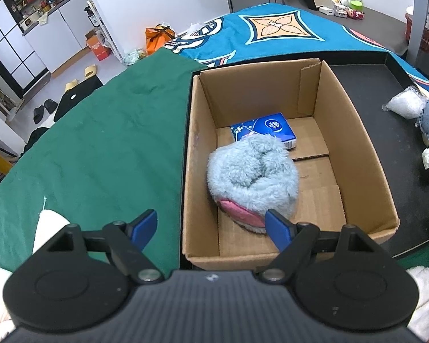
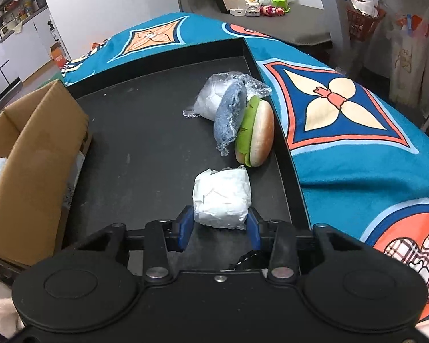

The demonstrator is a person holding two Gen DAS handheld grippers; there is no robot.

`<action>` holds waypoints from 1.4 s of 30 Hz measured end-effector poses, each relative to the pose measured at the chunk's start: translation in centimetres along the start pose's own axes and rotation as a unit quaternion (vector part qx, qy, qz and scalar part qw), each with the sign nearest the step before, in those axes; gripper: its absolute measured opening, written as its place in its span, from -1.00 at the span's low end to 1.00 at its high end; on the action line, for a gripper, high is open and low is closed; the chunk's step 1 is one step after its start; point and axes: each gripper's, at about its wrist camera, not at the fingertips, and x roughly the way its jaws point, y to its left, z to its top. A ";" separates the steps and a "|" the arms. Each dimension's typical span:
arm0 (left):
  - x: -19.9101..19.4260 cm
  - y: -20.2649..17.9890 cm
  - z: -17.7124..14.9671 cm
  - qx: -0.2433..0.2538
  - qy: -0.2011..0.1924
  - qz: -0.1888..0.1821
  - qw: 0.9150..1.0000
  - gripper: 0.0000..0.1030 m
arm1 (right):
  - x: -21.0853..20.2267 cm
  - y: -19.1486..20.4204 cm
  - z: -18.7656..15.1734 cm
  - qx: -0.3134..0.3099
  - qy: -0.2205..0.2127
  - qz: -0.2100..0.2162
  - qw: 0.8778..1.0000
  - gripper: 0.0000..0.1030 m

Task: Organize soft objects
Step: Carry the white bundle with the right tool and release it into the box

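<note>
Black tray (image 2: 146, 131) sits on a bed covered by a teal patterned blanket (image 2: 343, 157) and a green cloth (image 1: 100, 148); shelves and slippers show on the floor in the background.

Cardboard box (image 1: 354, 154) stands at the tray's left end, open on top. Inside it: fluffy light-blue slipper (image 1: 251, 171) with pink lining near the front-left, and a blue tissue pack (image 1: 264, 128) just behind it, touching or partly under the fluff.

Left gripper (image 1: 211, 228) hovers over the box's near-left corner, jaws spread wide, nothing between them. One blue fingertip sits over the green cloth outside the box, the other over the slipper's near edge. Contact with the slipper can't be confirmed.

Right gripper (image 2: 220, 225) is down at the tray's near end with its blue pads on both sides of a white wrapped bundle (image 2: 221, 197). Pads touch its sides, so it is clamped on the bundle. Bundle looks to rest on the tray surface; can't tell if it's lifted.

Further along the tray's right wall: plush hamburger (image 2: 257, 131) standing on edge, a denim pouch (image 2: 230, 114) leaning against it, and a clear bag of white stuff (image 2: 211, 97) behind, all touching.
</note>
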 end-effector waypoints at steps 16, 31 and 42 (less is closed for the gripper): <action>-0.8 1.9 -0.2 -0.048 -0.021 -0.029 0.998 0.57 | -3.8 3.2 2.0 -0.030 -0.045 0.032 0.998 -0.25; -0.5 3.5 -0.3 -0.087 -0.022 -0.066 0.994 0.21 | -6.5 7.6 5.2 -0.075 -0.084 0.054 0.992 -0.25; 0.4 4.8 -0.6 -0.118 -0.012 -0.102 0.988 -0.44 | -6.7 11.5 6.0 -0.117 -0.087 0.088 0.985 -0.25</action>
